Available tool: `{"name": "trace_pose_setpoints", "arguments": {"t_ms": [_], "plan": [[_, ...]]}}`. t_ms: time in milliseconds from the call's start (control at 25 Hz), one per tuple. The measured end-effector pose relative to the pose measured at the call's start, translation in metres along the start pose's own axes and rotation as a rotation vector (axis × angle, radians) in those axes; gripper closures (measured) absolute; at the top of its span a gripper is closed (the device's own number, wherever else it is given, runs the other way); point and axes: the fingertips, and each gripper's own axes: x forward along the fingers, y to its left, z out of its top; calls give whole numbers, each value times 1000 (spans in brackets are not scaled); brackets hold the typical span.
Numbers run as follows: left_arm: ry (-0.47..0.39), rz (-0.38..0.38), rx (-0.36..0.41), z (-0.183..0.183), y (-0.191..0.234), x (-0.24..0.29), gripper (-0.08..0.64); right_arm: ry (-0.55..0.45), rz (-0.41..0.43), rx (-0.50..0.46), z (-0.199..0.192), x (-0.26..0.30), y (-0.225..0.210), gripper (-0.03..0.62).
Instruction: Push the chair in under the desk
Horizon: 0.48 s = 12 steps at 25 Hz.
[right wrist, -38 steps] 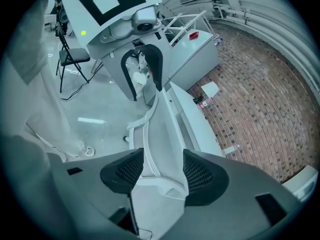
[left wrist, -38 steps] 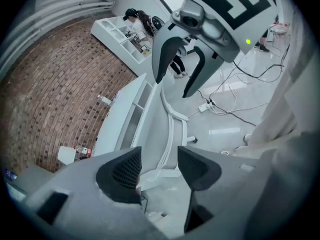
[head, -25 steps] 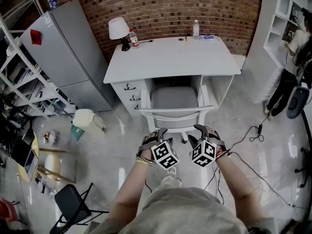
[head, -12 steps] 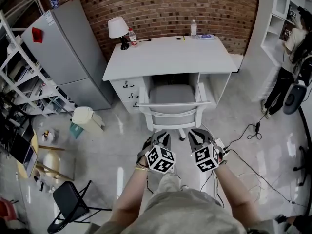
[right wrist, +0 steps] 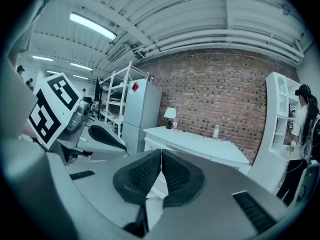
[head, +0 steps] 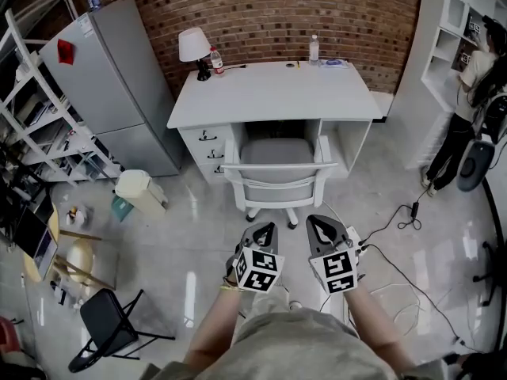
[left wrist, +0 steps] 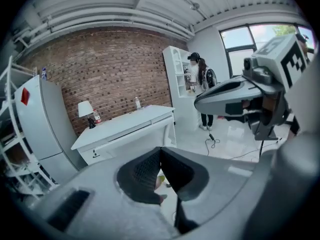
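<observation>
Both grippers have drawn back from the chair's backrest toward the person, and their jaws have just been closing with nothing between them; the chair itself sits against the desk much as it did a second ago.

- Desk [head: 273, 93]: white, against the brick wall, drawer unit on its left side, open knee space at centre. This is the landmark for all entries below.
- Chair [head: 280, 182]: grey seat inside the desk's knee space, between the drawer unit and the right side panel. The backrest stands just in front of the desk's front edge, and the armrests lie close to that edge.
- Left gripper [head: 261, 232]: in front of the desk, apart from the chair back and out over the floor. Its pads are pressed together and it holds nothing.
- Right gripper [head: 322, 229]: beside the left one, equally apart from the chair. Its jaws are likewise together and it holds nothing.
- Lamp [head: 192, 47]: at the desk's rear left corner, untouched.

Status, as a judgement: the push appears done, with the seat fully under the desktop. Nothing plainly remains except perhaps a small nudge, should the backrest be wanted flush with the desk edge.
</observation>
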Motion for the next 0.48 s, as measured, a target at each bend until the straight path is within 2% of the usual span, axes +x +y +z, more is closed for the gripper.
{"name": "trace_pose_setpoints", "arguments": {"t_ms": [160,480], "plan": [[-48,4,-76,-1,-11,-17,549,-30,-2,37,0,-20,7,582],[-86,1,-140,-1,-28,-45,549,-55,-1,102,-1,-53,18,583]]}}
